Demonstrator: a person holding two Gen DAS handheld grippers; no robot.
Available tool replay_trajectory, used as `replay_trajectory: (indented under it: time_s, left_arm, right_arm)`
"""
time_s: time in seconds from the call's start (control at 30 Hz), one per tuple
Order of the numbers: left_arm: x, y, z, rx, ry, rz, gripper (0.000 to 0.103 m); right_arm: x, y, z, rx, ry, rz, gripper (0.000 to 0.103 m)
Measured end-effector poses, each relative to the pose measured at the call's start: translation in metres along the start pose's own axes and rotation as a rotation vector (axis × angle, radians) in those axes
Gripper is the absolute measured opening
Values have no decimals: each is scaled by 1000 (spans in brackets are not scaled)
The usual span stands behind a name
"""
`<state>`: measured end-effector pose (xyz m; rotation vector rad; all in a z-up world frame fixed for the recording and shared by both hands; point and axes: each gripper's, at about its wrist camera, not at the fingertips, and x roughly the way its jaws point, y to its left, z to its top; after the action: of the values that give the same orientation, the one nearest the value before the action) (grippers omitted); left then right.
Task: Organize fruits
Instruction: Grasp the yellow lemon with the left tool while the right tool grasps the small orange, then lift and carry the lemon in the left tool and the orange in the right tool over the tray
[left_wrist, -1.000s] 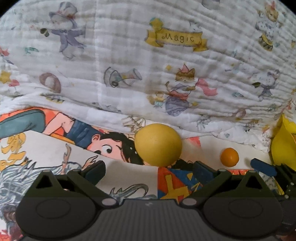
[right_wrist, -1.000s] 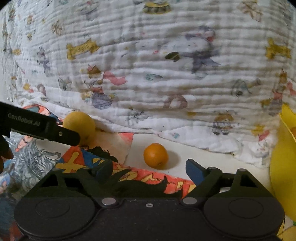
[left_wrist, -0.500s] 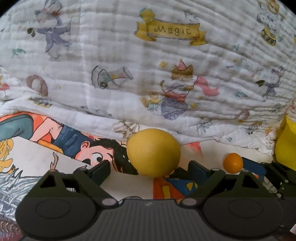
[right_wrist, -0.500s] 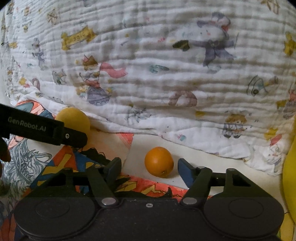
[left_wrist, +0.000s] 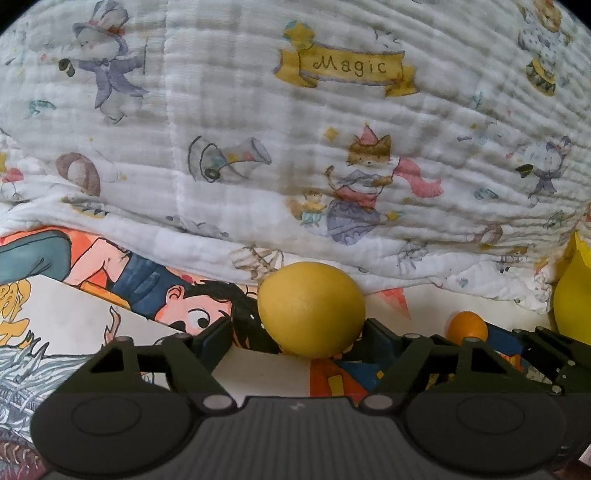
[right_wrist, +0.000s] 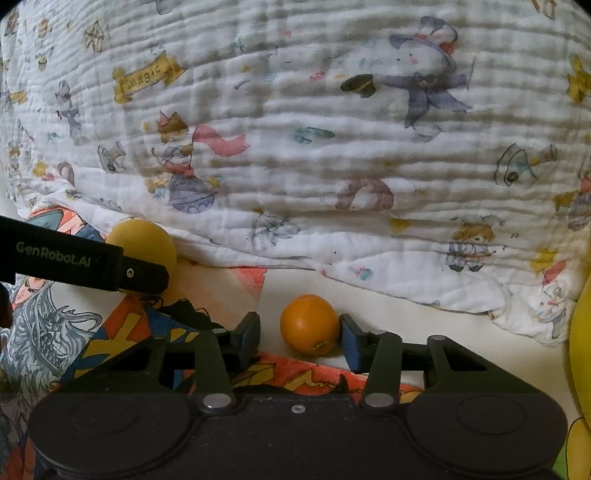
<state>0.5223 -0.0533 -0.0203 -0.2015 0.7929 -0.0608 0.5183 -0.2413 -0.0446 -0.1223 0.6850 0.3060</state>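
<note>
A yellow lemon (left_wrist: 312, 308) lies on a comic-print sheet (left_wrist: 147, 306) at the foot of a white blanket. My left gripper (left_wrist: 295, 334) straddles it with its jaws closing. The right finger is at the lemon's side, and a gap shows at the left finger. A small orange (right_wrist: 308, 323) sits on the pale surface, between the fingers of my right gripper (right_wrist: 299, 339), whose jaws are also closing. Its right pad (right_wrist: 351, 343) meets the orange, while the left pad stands a little off. The orange (left_wrist: 466, 325) also shows in the left wrist view, and the lemon (right_wrist: 144, 240) in the right wrist view.
A bulky white blanket (left_wrist: 295, 147) printed with cartoon animals rises close behind both fruits. A bright yellow container (right_wrist: 581, 332) stands at the right edge. The left gripper's black body (right_wrist: 74, 264) crosses the left of the right wrist view.
Both pairs of jaws have narrowed around their fruits. The left gripper has come closer to the lemon, which now looks larger. The fruits have not moved.
</note>
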Motion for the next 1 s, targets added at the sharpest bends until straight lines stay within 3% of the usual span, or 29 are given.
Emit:
replay_trajectory:
  time_s: [0.2,0.3,1.0]
  left_arm:
    - [-4,2,1,-5,5,-28,68]
    - [-4,0,1,-5,10,-39,63]
    - [-22,1,-5,33,46,-59,61]
  right_arm:
    - [0,3,-1,-16,0,-18,36]
    - [0,5,-1,-23,0,-24,36]
    - [-15,15,4,-43,-2,33,35]
